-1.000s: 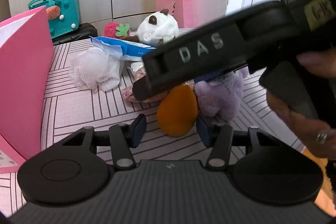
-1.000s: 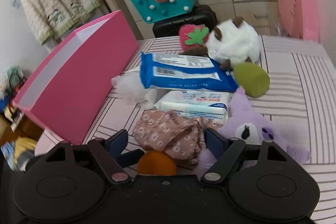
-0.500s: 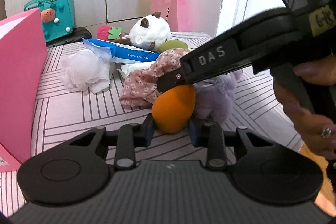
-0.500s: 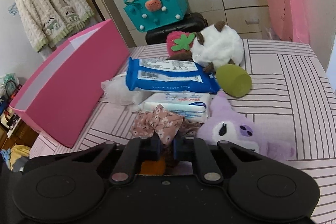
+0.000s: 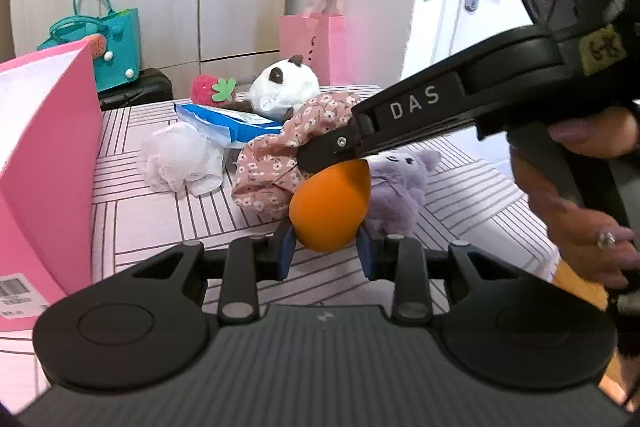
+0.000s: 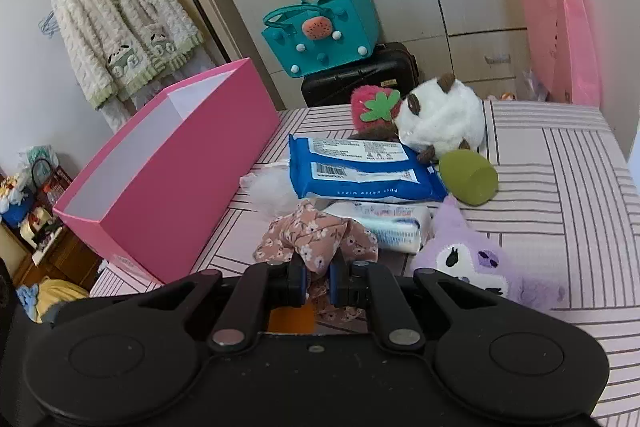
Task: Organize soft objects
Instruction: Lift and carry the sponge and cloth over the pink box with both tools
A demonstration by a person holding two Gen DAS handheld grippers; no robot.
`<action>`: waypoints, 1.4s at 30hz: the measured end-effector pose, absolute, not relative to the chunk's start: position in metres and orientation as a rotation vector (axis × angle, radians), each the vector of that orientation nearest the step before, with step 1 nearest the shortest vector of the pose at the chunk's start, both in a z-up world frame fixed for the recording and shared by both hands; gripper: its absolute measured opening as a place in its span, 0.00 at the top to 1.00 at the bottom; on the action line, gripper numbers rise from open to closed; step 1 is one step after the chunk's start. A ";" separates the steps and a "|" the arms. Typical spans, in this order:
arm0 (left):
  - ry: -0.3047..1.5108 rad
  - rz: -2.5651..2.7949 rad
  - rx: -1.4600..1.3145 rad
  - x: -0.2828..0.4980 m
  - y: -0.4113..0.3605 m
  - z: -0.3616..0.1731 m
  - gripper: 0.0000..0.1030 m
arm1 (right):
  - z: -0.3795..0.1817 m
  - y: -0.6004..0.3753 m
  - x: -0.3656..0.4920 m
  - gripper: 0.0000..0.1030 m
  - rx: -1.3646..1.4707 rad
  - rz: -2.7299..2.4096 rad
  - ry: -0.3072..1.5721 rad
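Both of your grippers have closed and lifted since the earlier frames: a second ago the jaws stood apart around their targets, and now each load hangs clear of the striped bedspread (image 6: 560, 179).

Left gripper (image 5: 326, 253): the blue pads are clamped on the lower end of the orange egg-shaped sponge (image 5: 330, 205), which stands upright between them.

Right gripper (image 6: 318, 281): the fingers are pinched together on a fold of the floral fabric scrunchie (image 6: 316, 237). The rest of the cloth bunches loosely ahead of the jaws. In the left wrist view the right gripper's arm crosses directly above the sponge, with the scrunchie draped at its tip.

Step in hand, by my judgement: two simultaneous picks completed, carry not yet begun. The open pink box (image 6: 168, 163) stands to the left of the pile and is the likely destination.

Remaining on the bedspread: purple plush toy (image 6: 464, 259), green sponge (image 6: 470, 181), blue wet-wipes pack (image 6: 360, 169), white panda plush (image 6: 444, 117), strawberry plush (image 6: 370, 105) and white mesh puff (image 5: 180, 159).

Next move calls for separating your two tools first, since they overlap closely, then carrying each item over the box rim before releasing. Hold the scrunchie firmly; the grip takes only a thin fold.
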State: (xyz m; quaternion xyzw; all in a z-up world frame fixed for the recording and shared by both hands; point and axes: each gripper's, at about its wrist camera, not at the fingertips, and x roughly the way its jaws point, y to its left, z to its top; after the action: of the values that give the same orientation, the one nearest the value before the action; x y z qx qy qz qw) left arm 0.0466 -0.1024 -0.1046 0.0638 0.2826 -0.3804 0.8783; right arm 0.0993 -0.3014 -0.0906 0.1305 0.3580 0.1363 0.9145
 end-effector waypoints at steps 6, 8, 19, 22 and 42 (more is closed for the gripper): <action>0.607 -0.833 0.149 0.042 -0.087 -0.097 0.70 | -0.083 -0.298 0.095 0.87 0.242 0.279 0.734; 0.618 -0.837 0.139 0.043 -0.082 -0.095 0.70 | -0.081 -0.298 0.094 0.87 0.231 0.274 0.730; 0.751 -0.840 0.166 0.046 -0.043 -0.089 0.70 | -0.066 -0.290 0.071 0.87 0.175 0.324 0.762; 0.805 -0.836 0.183 0.048 -0.031 -0.089 0.70 | -0.067 -0.281 0.065 0.87 0.174 0.380 0.787; 0.850 -0.782 0.261 0.058 0.033 -0.039 0.70 | -0.021 -0.204 0.074 0.87 -0.023 0.617 0.855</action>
State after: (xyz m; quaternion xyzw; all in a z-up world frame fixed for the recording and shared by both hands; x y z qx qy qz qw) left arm 0.0579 0.0327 -0.0393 0.1231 0.4006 -0.3686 0.8298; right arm 0.0742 -0.2036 -0.0209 -0.0108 0.4077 0.2943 0.8643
